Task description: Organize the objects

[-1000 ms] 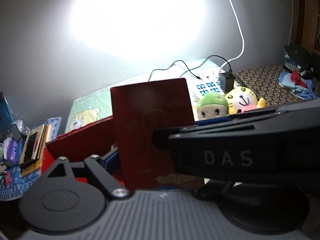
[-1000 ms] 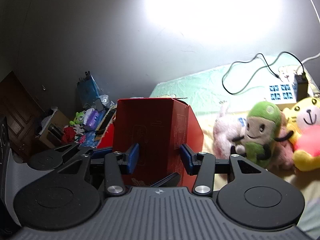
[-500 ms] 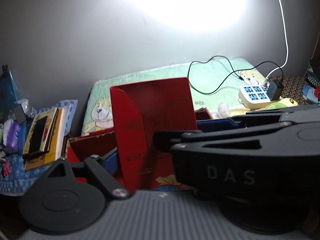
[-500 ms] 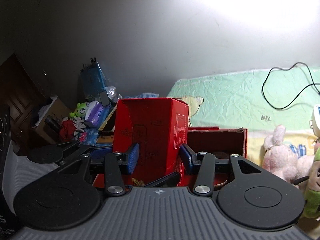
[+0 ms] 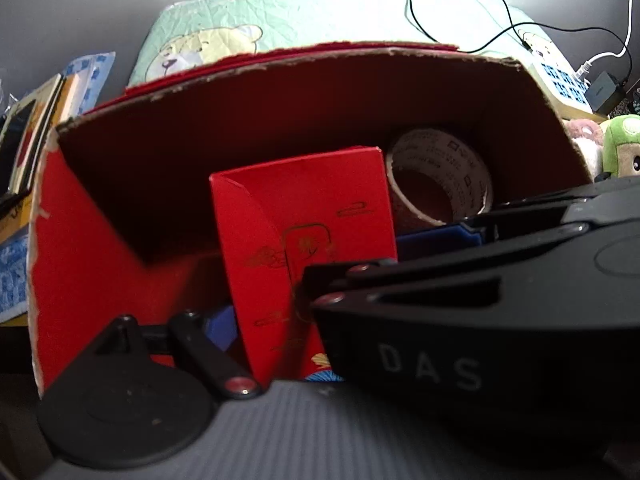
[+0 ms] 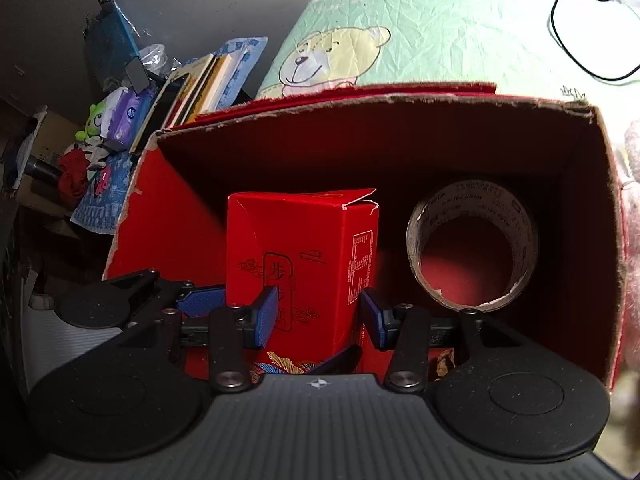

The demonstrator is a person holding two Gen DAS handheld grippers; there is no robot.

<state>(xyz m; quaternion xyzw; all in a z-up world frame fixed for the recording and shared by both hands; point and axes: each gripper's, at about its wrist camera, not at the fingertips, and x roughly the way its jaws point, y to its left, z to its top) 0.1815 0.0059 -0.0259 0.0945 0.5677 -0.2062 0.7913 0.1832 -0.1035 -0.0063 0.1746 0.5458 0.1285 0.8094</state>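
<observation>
A small red carton with gold print stands upright inside a large open red cardboard box, left of a roll of tape. My right gripper is shut on the carton, its blue pads pressing on both sides low down. In the left wrist view the carton sits between my left gripper's fingers. That gripper's left blue pad touches the carton, and its right finger is hidden behind the right gripper's black body. The tape roll lies behind, within the large box.
A green sheet with a bear print lies behind the box. Books and small clutter pile up at the left. A power strip with black cables and a green plush toy sit at the right.
Both grippers have carried the small red carton leftward and down, from above the bed and plush toys into the large red box beside the tape roll.
</observation>
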